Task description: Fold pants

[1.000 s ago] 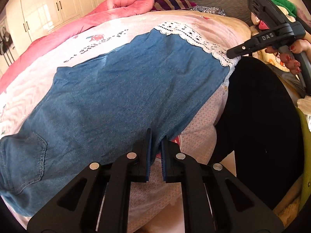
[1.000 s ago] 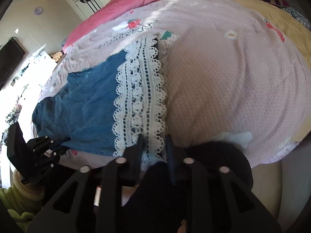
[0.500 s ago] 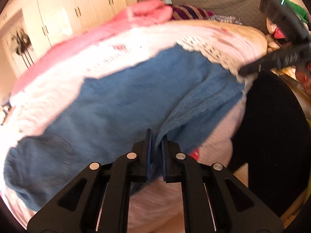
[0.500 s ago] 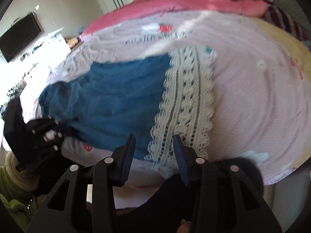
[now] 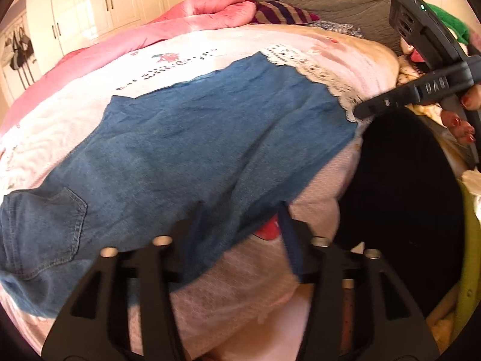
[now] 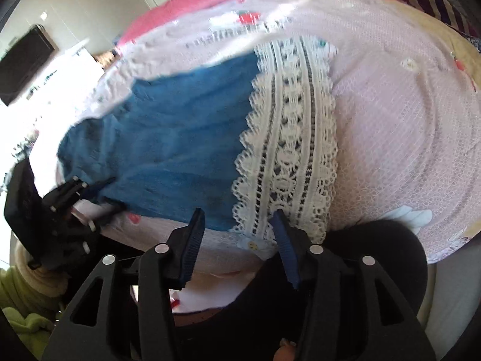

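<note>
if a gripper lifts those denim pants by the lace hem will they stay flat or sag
The pants would probably sag: the denim lies limp and wrinkled, following the curve of the bed. The lace hem looks open and thin, so it may stretch or snag between gripper fingers. Spread this wide, a single-point lift would likely let the far end drag.
</note>
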